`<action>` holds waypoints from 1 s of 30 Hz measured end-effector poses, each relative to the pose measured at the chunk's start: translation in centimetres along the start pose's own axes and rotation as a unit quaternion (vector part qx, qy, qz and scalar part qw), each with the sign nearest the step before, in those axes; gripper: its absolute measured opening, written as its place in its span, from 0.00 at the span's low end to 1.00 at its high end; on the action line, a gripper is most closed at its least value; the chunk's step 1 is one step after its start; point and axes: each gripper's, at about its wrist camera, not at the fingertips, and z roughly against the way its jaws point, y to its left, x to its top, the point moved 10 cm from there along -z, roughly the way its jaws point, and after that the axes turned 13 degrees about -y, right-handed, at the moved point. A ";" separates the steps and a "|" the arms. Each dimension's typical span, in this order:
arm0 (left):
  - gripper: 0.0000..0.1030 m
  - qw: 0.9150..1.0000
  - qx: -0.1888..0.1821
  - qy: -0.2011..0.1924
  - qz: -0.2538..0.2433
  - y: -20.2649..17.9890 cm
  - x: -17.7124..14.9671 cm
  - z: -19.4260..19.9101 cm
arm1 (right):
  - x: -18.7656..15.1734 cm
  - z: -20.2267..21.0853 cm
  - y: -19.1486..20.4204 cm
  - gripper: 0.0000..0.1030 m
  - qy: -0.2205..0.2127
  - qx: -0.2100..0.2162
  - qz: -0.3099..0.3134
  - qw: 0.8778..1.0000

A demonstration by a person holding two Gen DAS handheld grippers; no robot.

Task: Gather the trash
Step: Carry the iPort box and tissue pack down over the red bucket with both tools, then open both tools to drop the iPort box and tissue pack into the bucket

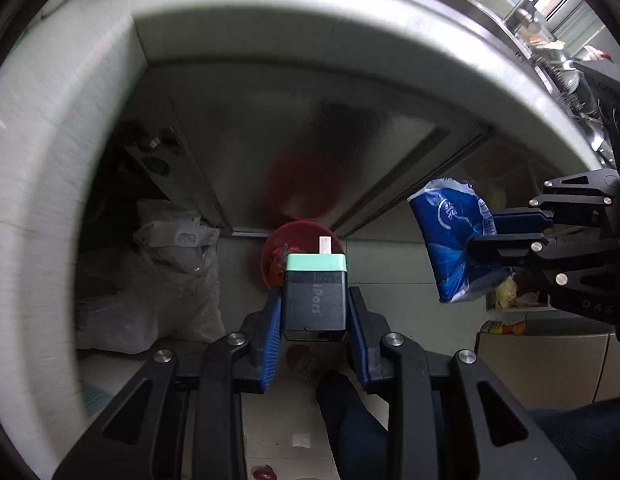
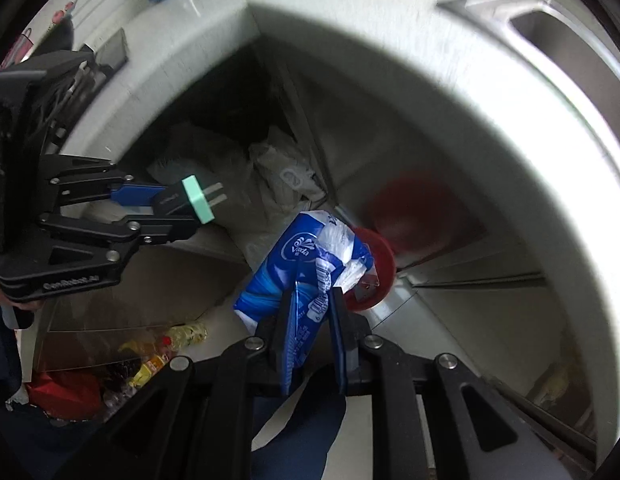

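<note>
My left gripper (image 1: pixel 314 312) is clamped on a boxy dark plug adapter (image 1: pixel 314 294) w/ mint-green cap, metal prongs, centre-bottom of frame. Right gripper (image 2: pixel 310 332) is pinched fully closed on a crinkly blue plastic tissue wrapper (image 2: pixel 297 276), centre frame. Round red bin (image 1: pixel 269 252) sits on the floor just beyond, below the curved white worktop (image 1: pixel 49 160) edge.

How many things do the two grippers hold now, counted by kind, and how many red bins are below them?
Dark plug-in charger with mint-green end: 1
Crumpled blue plastic tissue wrapper: 1
Round red plastic bin: 1
Total: 3
</note>
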 end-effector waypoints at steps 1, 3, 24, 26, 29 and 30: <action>0.27 1.000 -0.001 0.006 0.006 0.2 -0.6 -1.3 | -0.5 -1.0 -0.4 0.14 0.006 0.002 -0.003 1.000; 0.27 1.000 0.000 0.018 0.013 0.5 -1.7 -3.8 | -1.4 -3.3 -1.1 0.14 0.017 0.003 -0.007 1.000; 0.27 0.998 0.001 0.055 0.030 4.1 -8.5 -27.7 | -9.8 -27.7 -8.7 0.14 0.057 -0.021 -0.007 0.998; 0.27 0.998 0.006 0.055 0.024 4.7 -8.8 -29.1 | -10.2 -28.3 -9.0 0.14 0.055 -0.018 -0.005 0.998; 0.27 0.998 0.017 0.059 0.016 5.2 -9.5 -31.1 | -11.0 -29.6 -9.7 0.14 0.064 -0.022 -0.003 0.998; 0.27 0.998 0.017 0.061 0.013 5.3 -9.7 -31.5 | -11.4 -29.4 -10.0 0.14 0.069 -0.028 0.000 0.997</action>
